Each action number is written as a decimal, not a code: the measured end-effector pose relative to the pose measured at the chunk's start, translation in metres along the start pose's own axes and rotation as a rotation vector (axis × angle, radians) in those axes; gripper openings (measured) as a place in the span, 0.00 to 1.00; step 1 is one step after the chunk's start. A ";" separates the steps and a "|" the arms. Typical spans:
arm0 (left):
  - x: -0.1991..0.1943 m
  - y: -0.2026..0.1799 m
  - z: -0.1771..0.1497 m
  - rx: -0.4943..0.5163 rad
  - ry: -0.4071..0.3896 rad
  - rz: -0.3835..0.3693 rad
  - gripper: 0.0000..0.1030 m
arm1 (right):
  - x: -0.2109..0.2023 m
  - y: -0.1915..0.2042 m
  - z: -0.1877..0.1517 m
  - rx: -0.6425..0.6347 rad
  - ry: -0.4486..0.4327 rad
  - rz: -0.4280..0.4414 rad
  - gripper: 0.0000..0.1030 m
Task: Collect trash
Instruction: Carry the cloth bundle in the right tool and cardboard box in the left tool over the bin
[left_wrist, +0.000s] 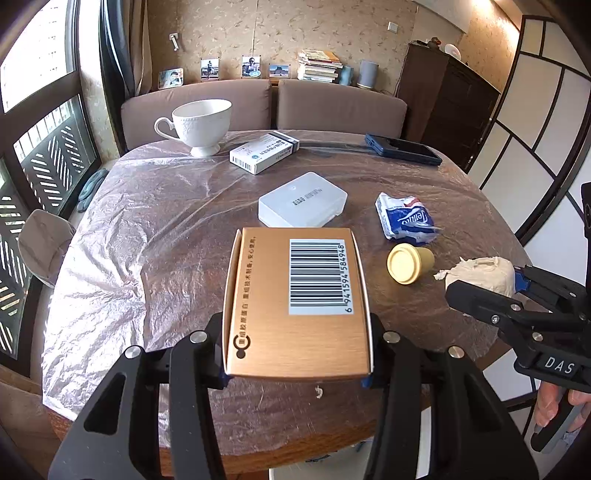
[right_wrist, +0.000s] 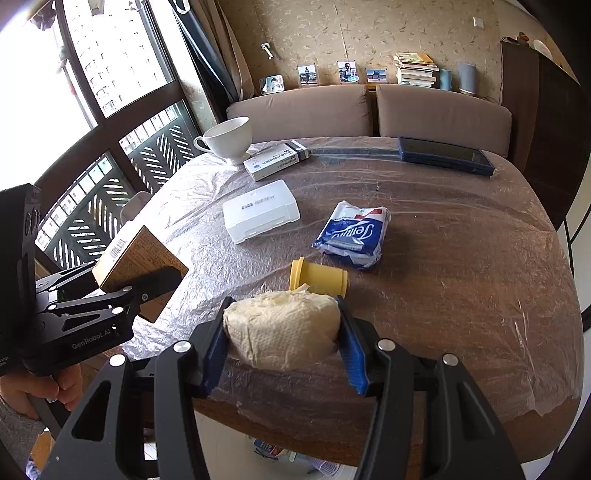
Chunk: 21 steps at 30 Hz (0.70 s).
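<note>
Looking at this from biggest to smallest, the round wooden table (left_wrist: 155, 266) under a crinkly clear plastic sheet (left_wrist: 122, 236) takes up most of both views, with a brown cushioned bench (left_wrist: 258, 103) right behind it along the wall.

Next up is the left gripper (left_wrist: 297, 354), held above the near edge of the table. Its jaws are clamped on the sides of a copper-coloured cardboard box (left_wrist: 299, 306), barcode face up, and the box is lifted clear of the tabletop. The right gripper (right_wrist: 282, 339) is off to the right side, also above the near edge, pinching a wad of crumpled off-white paper towel (right_wrist: 282, 328) between its blue pads (right_wrist: 352, 350). So both bits of trash are in the air, each in a gripper.

On the table itself: a dark blue phone (left_wrist: 402, 149) lies at the far right edge, and a white teacup (left_wrist: 201, 123) stands at the far left. Beside the cup lies a white medicine box (left_wrist: 264, 153). A white plastic case (left_wrist: 303, 201) sits around the middle. Right of that is a crumpled blue-and-white tissue pack (left_wrist: 406, 219), and just in front of it, a small pale yellow plastic cap (left_wrist: 408, 264) lies on its side.

Smallest thing: a tiny white scrap (left_wrist: 318, 392) on the plastic near the front edge, just under the held box.
</note>
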<state>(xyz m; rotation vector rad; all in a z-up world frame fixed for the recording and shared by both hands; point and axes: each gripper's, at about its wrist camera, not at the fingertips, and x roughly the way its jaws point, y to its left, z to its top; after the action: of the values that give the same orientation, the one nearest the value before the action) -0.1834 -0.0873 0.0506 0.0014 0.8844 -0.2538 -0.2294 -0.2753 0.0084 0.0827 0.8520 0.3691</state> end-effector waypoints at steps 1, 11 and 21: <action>-0.002 -0.001 -0.001 0.000 -0.001 0.001 0.47 | -0.002 0.000 -0.002 -0.001 0.000 0.001 0.50; -0.015 -0.010 -0.020 -0.007 0.007 0.010 0.47 | -0.019 0.000 -0.017 -0.014 0.006 0.015 0.50; -0.023 -0.019 -0.033 -0.017 0.013 0.010 0.47 | -0.033 -0.003 -0.029 -0.019 0.004 0.026 0.50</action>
<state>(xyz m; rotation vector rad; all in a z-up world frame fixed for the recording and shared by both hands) -0.2272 -0.0975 0.0490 -0.0081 0.8991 -0.2377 -0.2696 -0.2918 0.0127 0.0759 0.8522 0.4019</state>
